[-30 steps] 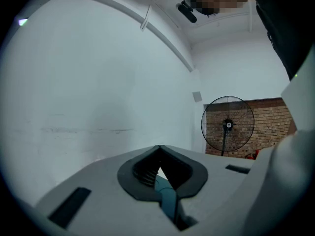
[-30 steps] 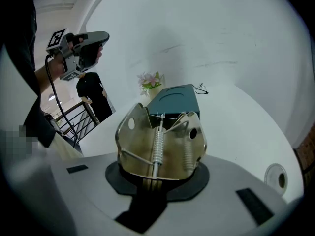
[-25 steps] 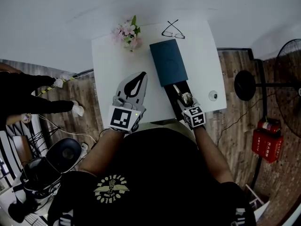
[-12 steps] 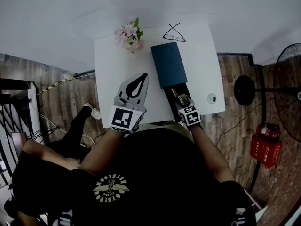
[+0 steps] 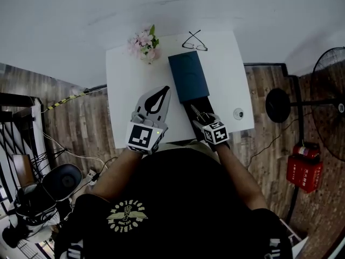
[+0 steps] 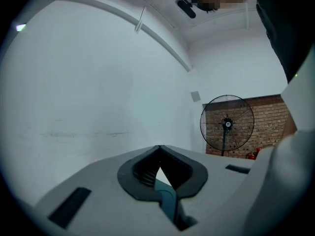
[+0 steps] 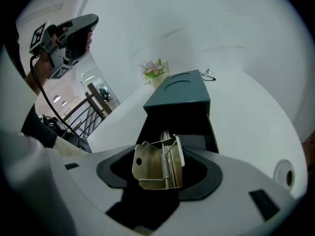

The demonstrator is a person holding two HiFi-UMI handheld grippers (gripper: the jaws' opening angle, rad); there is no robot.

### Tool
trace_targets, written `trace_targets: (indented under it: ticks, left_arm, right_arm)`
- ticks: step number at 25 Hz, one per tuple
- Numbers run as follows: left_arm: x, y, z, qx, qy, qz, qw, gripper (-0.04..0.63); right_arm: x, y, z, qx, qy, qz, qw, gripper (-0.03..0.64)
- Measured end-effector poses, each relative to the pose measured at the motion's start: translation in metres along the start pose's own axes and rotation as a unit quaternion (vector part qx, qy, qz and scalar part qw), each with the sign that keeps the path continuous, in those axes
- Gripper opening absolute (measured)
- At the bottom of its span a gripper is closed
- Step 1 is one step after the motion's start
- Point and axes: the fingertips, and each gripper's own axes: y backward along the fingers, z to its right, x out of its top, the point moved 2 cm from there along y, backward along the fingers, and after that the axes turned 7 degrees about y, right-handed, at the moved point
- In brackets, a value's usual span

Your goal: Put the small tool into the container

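A white rectangular table [image 5: 129, 90] stands against a plain white wall [image 5: 81, 15], on a floor of brown wooden boards [image 5: 81, 123]. At the far edge of the table sit a small bunch of pink and white flowers [image 5: 143, 41] and a pair of thin dark-framed glasses [image 5: 194, 41]. A small white round disc [image 5: 237, 114] lies near the right edge.

To the right of the table stand a black pedestal fan [image 5: 331, 99] and a red box [image 5: 303, 165] on the floor. A black office chair [image 5: 59, 183] is at the lower left. The left gripper view shows a red-brick wall [image 6: 266, 124] behind the fan.

The dark teal rectangular container [image 5: 188, 75] lies on the table with its black drawer [image 5: 211, 106] pulled out toward the person.

Each gripper carries a cube with black-and-white square markers. The black shirt [image 5: 172, 198] bears a yellow emblem whose lettering is too small to read.

The left gripper [image 5: 163, 89] is raised off the table, its jaws together with nothing between them. The right gripper [image 5: 200, 117] reaches over the open drawer and its jaws are opening. The small brass-coloured metal tool with a coil spring [image 7: 157, 166] stands between them, and the pads no longer press on it. I cannot tell whether it touches the drawer floor.
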Motion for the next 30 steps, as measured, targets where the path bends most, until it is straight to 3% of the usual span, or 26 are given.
trace_targets:
  ticks: [5,19,25,27,30]
  left_arm:
    - [0.003,-0.004,0.011,-0.003,-0.003,0.001,1.0,0.006]
    - [0.007,-0.011,0.031,-0.003,-0.008,0.004,1.0,0.006]
    - [0.007,-0.01,0.035,0.0,-0.004,0.006,1.0,0.006]
    - [0.006,-0.009,0.035,0.005,0.001,0.002,1.0,0.006]
    - [0.007,-0.008,0.034,0.021,0.008,-0.004,0.9997,0.006]
  right_arm:
    - [0.01,0.016,0.005,-0.013,0.012,0.024,1.0,0.252]
    - [0.022,0.067,0.041,-0.049,-0.026,0.092,0.994,0.25]
    - [0.036,0.094,0.04,-0.055,-0.008,0.133,0.99,0.25]
    - [0.042,0.102,0.036,-0.055,0.012,0.15,0.987,0.223]
    - [0.054,0.116,0.031,-0.067,0.046,0.182,0.98,0.121]
